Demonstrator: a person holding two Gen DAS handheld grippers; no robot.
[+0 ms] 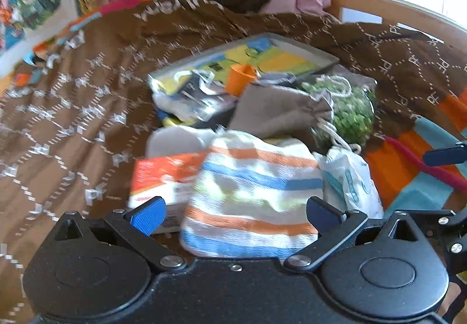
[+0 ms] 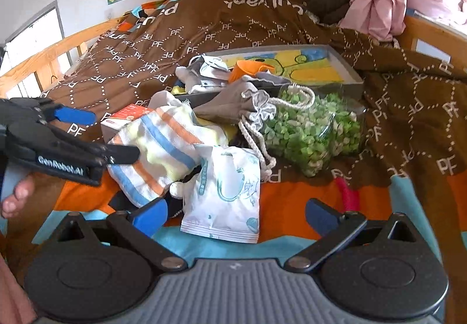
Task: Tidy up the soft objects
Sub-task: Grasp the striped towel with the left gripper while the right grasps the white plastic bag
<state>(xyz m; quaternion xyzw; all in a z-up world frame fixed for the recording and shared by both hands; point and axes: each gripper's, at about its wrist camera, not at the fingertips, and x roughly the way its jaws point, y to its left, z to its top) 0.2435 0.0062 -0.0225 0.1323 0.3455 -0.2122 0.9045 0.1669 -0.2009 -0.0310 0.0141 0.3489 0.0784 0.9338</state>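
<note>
The left gripper (image 1: pixel 235 214) has its blue-padded fingers (image 1: pixel 149 214) spread wide, with the striped towel (image 1: pixel 251 189) lying between them at the lower middle of its own view; nothing is pinched yet. The right gripper (image 2: pixel 236 214) is spread just as wide over a white packet (image 2: pixel 227 192) printed in teal, low in the middle of its view, and also grips nothing.

The towel looks light, limp and loosely bunched. It should fold and sag when lifted, so a bite on a thick gathered fold near its middle would likely hold better than a single edge. One edge lies over a red and white box (image 1: pixel 163 178), which could be dragged along. The packet looks thin and slick, probably crinkly; its sealed bottom edge seems the surest hold.

Further up sit a grey drawstring bag (image 2: pixel 233 108) with a white cord, a clear bag of green bits (image 2: pixel 315 131), an orange cup (image 2: pixel 248 68) and a grey tray (image 2: pixel 347 73), all on a brown blanket (image 2: pixel 181 41).

Readable writing: "GenRobot.AI" on the left gripper's side at the left of the right view, and "PF" repeated over the blanket. The packet's print and the box's lettering are too small to read.
</note>
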